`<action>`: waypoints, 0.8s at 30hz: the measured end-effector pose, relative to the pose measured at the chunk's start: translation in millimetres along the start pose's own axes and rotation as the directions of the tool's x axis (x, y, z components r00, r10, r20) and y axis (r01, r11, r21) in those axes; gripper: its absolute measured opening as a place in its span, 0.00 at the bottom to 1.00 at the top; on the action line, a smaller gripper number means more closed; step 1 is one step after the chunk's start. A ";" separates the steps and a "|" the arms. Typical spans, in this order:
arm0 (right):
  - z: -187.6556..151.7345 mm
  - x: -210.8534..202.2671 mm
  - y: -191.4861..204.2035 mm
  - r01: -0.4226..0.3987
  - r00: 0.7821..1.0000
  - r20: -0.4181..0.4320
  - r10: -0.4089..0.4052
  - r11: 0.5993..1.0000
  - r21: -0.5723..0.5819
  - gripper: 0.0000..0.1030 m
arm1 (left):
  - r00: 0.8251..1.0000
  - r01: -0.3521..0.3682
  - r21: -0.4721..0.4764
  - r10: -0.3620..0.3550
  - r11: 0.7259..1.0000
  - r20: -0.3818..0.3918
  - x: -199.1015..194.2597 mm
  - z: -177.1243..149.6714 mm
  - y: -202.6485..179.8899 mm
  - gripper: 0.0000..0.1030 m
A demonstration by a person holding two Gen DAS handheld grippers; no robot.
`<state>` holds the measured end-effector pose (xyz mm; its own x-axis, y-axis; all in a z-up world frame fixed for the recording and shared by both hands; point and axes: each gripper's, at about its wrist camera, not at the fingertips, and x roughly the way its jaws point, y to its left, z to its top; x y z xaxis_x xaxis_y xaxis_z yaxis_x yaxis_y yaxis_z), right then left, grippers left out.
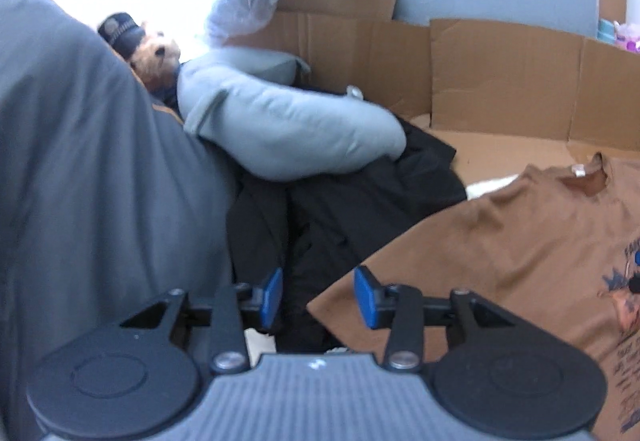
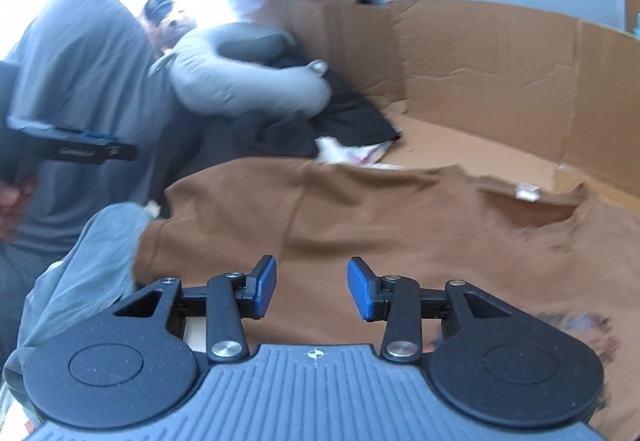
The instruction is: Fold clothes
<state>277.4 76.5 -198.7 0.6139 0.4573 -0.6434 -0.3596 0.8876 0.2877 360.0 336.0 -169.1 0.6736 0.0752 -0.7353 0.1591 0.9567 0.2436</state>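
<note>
This looks like a lived-in room of a home, likely a bedroom or storage corner. A brown plush teddy bear in a dark cap [image 1: 150, 53] sits among soft things: a large grey fabric cushion [image 1: 80, 145], a pale grey curved pillow [image 1: 288, 125] and a heap of black clothing [image 1: 360, 197]. Flattened brown cardboard sheets [image 1: 500, 81] line the wall and the surface, where a brown printed T-shirt [image 2: 400, 225] lies spread

Flattened cardboard sheet [image 2: 460, 137] carrying the clothes

A brown T-shirt [image 2: 360, 209] is lying spread across it, collar pointing toward 2 o'clock. At 11 o'clock a black garment [image 2: 352, 113] is sitting heaped on it, with a grey cushion [image 2: 240, 81] resting on that heap.
</note>
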 end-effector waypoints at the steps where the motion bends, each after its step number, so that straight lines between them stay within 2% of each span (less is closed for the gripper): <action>1: -4.6 2.8 8.9 -0.006 1.000 0.003 0.006 1.000 -0.007 0.45 | 1.000 0.012 -0.002 -0.012 1.000 -0.002 6.0 -3.6 3.8 0.42; 7: -25.5 22.9 54.7 -0.057 0.998 0.017 0.057 0.998 -0.018 0.45 | 0.997 0.075 -0.037 -0.076 0.996 -0.015 43.0 -23.0 23.6 0.43; 12: -33.0 47.0 90.7 -0.115 0.993 -0.006 0.115 0.992 -0.050 0.45 | 0.993 0.110 -0.056 -0.111 0.992 -0.024 61.1 -33.1 36.3 0.43; 18: -30.3 71.1 115.2 -0.141 0.990 -0.025 0.140 0.989 -0.034 0.46 | 0.984 0.172 -0.090 -0.176 0.981 -0.036 74.7 -39.9 48.2 0.43; 24: -28.9 91.6 131.0 -0.157 0.987 -0.044 0.156 0.987 -0.018 0.50 | 0.974 0.222 -0.089 -0.225 0.971 -0.027 78.2 -41.2 51.0 0.43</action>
<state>266.2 233.0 -240.4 0.5186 0.5870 -0.6216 -0.4638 0.8039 0.3722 391.1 402.3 -240.2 0.6010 -0.1343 -0.7879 0.2392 0.9708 0.0171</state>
